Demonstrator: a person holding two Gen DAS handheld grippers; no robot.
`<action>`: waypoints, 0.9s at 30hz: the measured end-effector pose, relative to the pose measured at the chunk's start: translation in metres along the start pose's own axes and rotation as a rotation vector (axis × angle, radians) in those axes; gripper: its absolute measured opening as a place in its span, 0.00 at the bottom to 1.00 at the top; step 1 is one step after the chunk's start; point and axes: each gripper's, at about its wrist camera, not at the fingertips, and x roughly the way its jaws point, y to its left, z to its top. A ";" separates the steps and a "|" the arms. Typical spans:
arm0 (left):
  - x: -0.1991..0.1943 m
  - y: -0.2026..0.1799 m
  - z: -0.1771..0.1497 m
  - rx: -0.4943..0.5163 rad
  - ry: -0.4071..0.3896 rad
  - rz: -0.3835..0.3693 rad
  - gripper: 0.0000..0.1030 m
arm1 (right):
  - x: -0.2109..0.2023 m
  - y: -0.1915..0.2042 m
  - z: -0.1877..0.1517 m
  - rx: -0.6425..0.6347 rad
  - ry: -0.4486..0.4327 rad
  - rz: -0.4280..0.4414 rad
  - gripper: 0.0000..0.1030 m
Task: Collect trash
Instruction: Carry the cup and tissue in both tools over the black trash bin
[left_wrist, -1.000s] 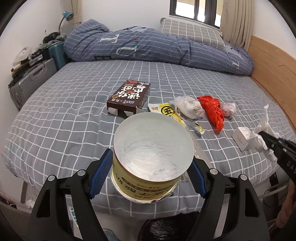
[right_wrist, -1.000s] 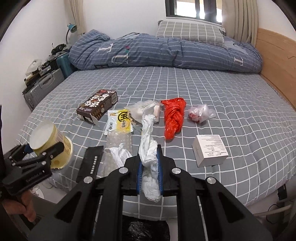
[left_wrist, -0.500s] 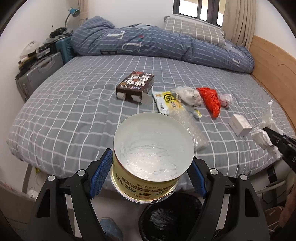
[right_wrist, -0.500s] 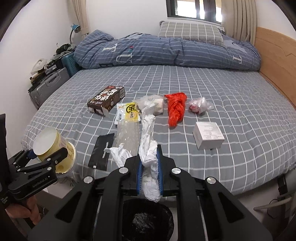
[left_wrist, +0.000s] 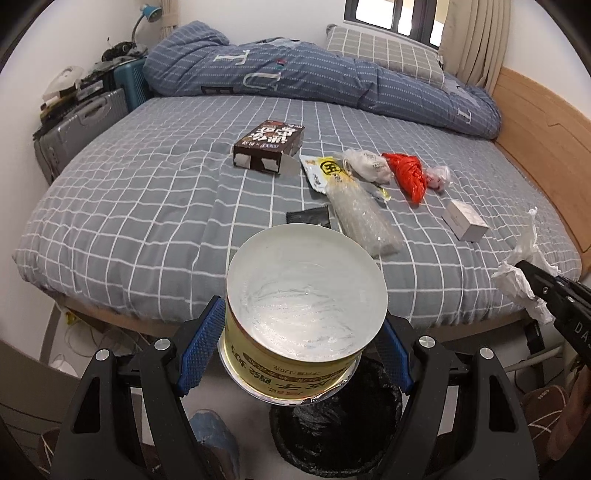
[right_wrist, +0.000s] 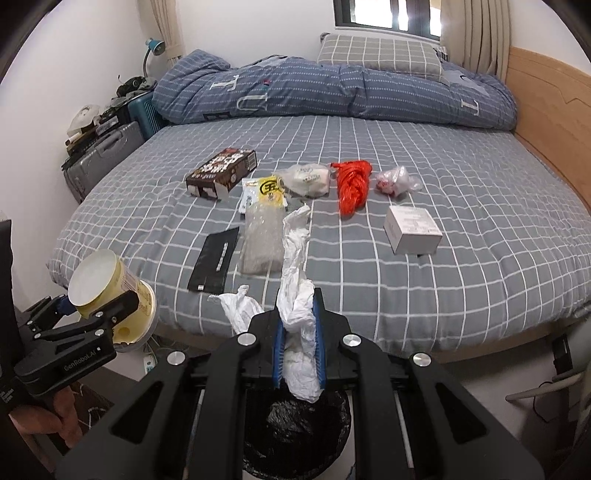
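grippers drawn back off bed | yellow cup (left_wrist: 295, 332) clamped in left gripper (left_wrist: 299, 350) | seemingly above bin (left_wrist: 332, 435)

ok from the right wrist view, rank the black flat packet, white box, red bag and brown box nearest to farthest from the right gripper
1. black flat packet: left of the right gripper, near the bed's foot edge.
2. white box: to the right; close to the packet, but slightly farther.
3. red bag: mid-bed, beyond the white box.
4. brown box: far left; too close to the red bag to call.
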 end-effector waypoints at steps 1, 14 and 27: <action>0.000 0.000 -0.003 0.000 0.003 -0.001 0.73 | 0.000 0.001 -0.003 0.000 0.004 0.000 0.12; 0.024 0.008 -0.055 0.004 0.096 0.005 0.73 | 0.029 0.019 -0.054 -0.019 0.097 0.015 0.12; 0.103 0.012 -0.102 -0.006 0.230 0.003 0.73 | 0.112 0.013 -0.112 -0.004 0.266 0.037 0.12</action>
